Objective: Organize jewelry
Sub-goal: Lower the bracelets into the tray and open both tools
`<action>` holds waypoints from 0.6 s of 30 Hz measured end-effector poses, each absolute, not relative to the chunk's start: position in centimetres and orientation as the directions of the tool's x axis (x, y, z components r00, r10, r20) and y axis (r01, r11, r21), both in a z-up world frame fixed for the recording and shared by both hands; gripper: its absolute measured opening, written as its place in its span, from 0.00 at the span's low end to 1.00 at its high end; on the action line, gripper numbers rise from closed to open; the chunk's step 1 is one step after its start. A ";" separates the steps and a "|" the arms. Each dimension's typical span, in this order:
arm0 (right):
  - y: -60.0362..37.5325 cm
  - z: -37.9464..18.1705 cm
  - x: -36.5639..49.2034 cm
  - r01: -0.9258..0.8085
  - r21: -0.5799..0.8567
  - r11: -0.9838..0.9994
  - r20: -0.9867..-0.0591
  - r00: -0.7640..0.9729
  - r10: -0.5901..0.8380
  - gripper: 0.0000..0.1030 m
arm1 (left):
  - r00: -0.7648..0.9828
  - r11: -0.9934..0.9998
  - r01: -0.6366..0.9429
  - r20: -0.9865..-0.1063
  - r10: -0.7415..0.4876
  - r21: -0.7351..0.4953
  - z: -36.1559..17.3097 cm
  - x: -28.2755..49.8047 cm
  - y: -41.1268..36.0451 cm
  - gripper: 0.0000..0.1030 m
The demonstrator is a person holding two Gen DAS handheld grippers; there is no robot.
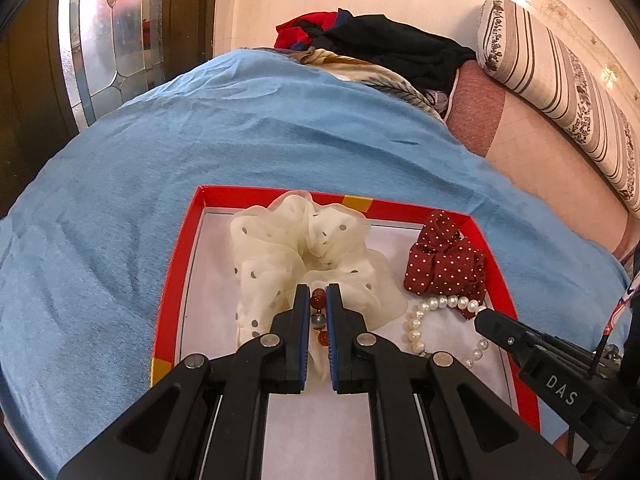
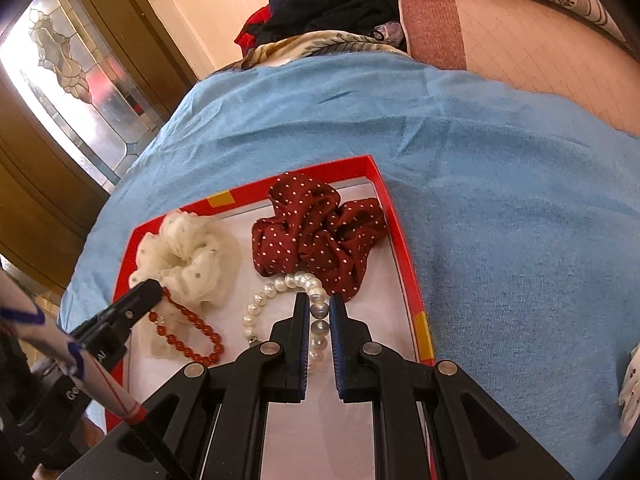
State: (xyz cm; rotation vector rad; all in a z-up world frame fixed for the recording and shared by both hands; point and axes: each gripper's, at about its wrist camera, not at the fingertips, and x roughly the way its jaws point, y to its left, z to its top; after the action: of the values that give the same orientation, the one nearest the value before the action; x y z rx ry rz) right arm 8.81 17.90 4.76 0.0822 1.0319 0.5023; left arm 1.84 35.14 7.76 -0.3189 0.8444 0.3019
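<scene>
Left fingers [image 1: 318, 294] clamp the red bead bracelet [image 1: 319, 303] — right fingers [image 2: 319, 304] clamp the pearl bracelet [image 2: 319, 320].

The fingers [image 1: 301, 344] hide, seemingly, most of the red bead bracelet [image 1: 319, 316].

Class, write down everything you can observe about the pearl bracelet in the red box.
The pearl bracelet is a loop of round, glossy white beads that look like pearls, with a small metal piece at its near side. It lies inside the red box on the white lining, its far end touching the dark red dotted scrunchie. The right tongs are shut on its right side, beads caught between the blue pads. A red bead bracelet lies just left of it, apart.
</scene>
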 end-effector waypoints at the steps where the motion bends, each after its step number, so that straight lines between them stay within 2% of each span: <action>1: 17.9 4.7 8.8 -0.359 0.293 0.886 -0.803 0.411 0.432 0.11 | 0.627 0.910 -0.384 -0.768 0.134 -0.155 7.7 1.8 35.2 0.07; 13: 18.0 3.4 9.4 -0.348 0.253 0.903 -0.825 0.410 0.389 0.11 | 0.610 0.904 -0.401 -0.780 0.142 -0.149 7.4 1.9 35.4 0.08; 15: 17.9 3.3 9.4 -0.348 0.251 0.903 -0.828 0.407 0.386 0.11 | 0.609 0.904 -0.402 -0.780 0.144 -0.148 7.4 1.9 35.4 0.14; 17: 17.9 3.2 9.5 -0.346 0.254 0.903 -0.829 0.404 0.387 0.11 | 0.611 0.902 -0.405 -0.778 0.146 -0.148 7.5 1.8 35.4 0.28; 18: 17.8 3.1 9.5 -0.344 0.253 0.904 -0.830 0.404 0.386 0.12 | 0.614 0.902 -0.405 -0.776 0.145 -0.152 7.5 1.8 35.4 0.29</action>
State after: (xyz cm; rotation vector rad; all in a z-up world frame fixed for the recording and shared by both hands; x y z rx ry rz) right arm 9.53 17.78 3.10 0.0435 1.0595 0.4611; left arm 1.78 35.37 7.52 -0.3291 0.8547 0.3239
